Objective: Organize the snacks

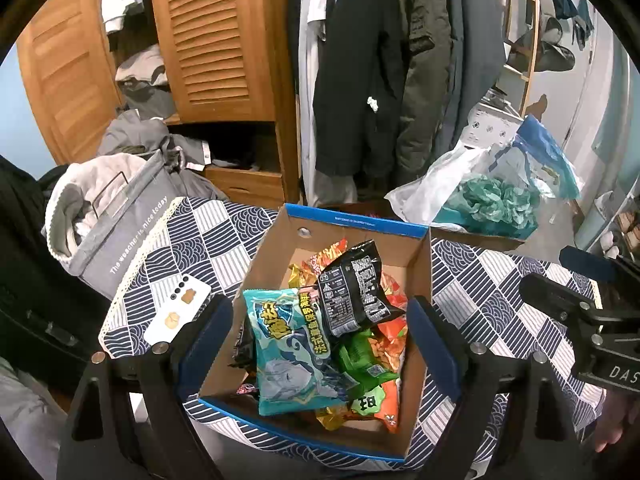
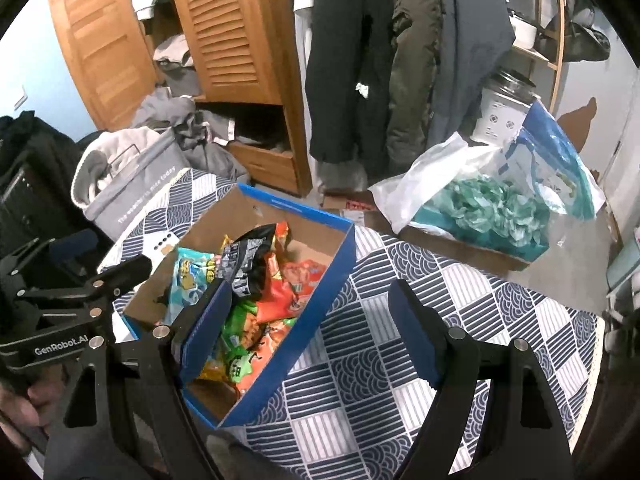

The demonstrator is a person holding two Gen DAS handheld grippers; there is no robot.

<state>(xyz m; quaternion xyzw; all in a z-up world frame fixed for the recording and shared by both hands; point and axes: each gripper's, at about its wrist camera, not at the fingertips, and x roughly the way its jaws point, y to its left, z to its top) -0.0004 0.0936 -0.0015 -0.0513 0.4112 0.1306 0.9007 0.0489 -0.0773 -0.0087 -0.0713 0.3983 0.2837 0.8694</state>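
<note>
Here, both claws are held released: the left gripper [image 1: 320, 332] at frame centre over the snack box [image 1: 352, 222]. The right gripper [image 2: 310, 320] is seen low centre, above the patterned cloth [image 2: 400, 360].

Lower snack packets [image 1: 362, 408] lie buried in the box [image 1: 420, 280]; phone [image 1: 178, 308] partly hidden behind a finger.

Both views are round fisheye pictures with black corners outside the circle. Straight lines bow strongly toward the edges. The light is soft, cool, even indoor light; its source cannot be told. Shadows are faint and diffuse. The centre of each frame is fairly sharp: print on the black snack packet [image 1: 354, 288] can be made out in the left wrist view. The shiny packets carry small highlights with no harsh glare. Toward the rim, detail softens and darkens, most at the lower edge.
</note>
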